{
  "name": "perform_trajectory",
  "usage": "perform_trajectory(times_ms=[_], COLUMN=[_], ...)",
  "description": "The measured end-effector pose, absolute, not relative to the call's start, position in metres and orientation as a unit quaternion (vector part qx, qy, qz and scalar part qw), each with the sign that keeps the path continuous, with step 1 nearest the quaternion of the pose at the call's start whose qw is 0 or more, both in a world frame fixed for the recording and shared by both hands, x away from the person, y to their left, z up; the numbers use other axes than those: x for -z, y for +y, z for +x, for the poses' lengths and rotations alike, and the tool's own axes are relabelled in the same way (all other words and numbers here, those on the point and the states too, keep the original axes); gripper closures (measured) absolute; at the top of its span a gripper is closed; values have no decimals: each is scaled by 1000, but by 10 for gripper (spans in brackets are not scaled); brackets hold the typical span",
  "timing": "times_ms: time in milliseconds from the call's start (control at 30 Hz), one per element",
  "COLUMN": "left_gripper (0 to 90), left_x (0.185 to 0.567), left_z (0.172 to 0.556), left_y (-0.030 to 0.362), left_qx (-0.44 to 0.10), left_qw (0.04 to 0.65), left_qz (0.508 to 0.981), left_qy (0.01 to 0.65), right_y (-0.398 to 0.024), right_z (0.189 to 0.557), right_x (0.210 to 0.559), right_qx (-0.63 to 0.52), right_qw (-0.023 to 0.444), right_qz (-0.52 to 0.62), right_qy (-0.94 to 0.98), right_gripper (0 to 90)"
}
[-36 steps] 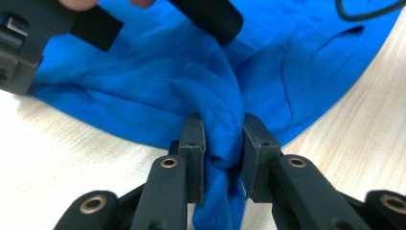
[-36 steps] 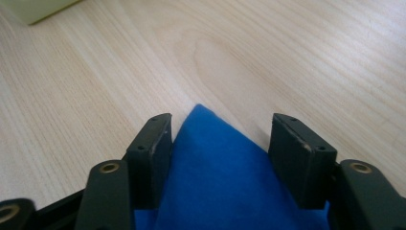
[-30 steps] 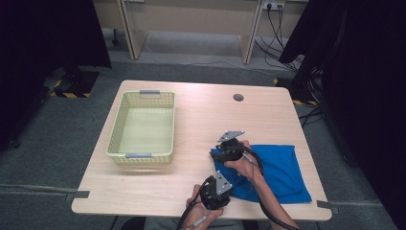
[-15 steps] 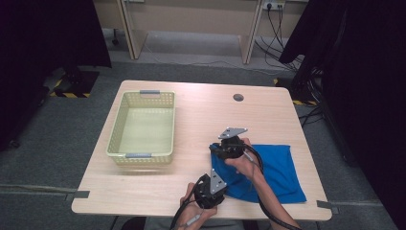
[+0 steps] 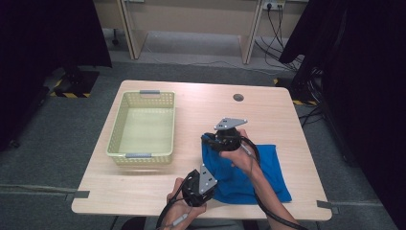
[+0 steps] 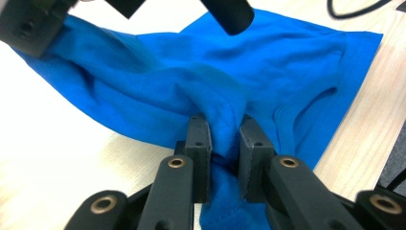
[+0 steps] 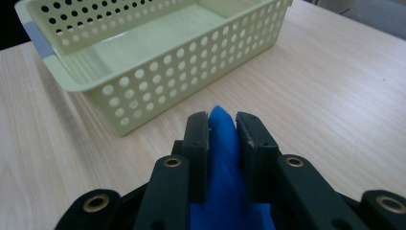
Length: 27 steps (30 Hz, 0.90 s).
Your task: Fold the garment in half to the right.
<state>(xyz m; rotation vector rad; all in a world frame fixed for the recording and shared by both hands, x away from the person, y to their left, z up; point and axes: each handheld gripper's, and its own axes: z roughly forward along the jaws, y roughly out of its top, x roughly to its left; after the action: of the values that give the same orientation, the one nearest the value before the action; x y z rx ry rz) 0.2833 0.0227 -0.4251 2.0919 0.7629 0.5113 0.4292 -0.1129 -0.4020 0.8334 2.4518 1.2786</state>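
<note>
Both claws, left [image 5: 203, 168] and right [image 5: 207, 139], have risen, each clamped on a bunched edge of the soft, limp blue cotton cloth [image 5: 249, 172], which sags between them onto the wooden counter [image 5: 201, 103].

The pale wooden rectangular desk [image 5: 158, 196] carries a pale yellow perforated plastic basket [image 5: 143, 127] on its left half; the crumpled blue cloth [image 5: 258, 175] lies on the right half, toward the near edge, well apart from the basket; the right gripper [image 5: 213, 143] sits at the cloth's far left corner, the left gripper [image 5: 203, 184] at its near left edge; a small round dark hole [image 5: 238, 97] lies behind the cloth near the far edge.
</note>
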Motion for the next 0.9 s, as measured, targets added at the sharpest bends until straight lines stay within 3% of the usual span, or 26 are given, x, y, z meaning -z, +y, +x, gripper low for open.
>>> perform_trajectory(times_ms=[533,900], left_gripper=[783,786], left_x=[400,407], left_z=[287,296], left_y=[-22,-59], left_qx=[-208,-182], left_qw=[437,435], left_qz=[836,849], left_qy=[260,241], right_y=[-162,-229], right_z=[421,419], right_x=[375,397], right_qx=[-485,-488], right_qw=[144,151], right_qz=[309,374], right_qy=[805,774], right_gripper=[763,764])
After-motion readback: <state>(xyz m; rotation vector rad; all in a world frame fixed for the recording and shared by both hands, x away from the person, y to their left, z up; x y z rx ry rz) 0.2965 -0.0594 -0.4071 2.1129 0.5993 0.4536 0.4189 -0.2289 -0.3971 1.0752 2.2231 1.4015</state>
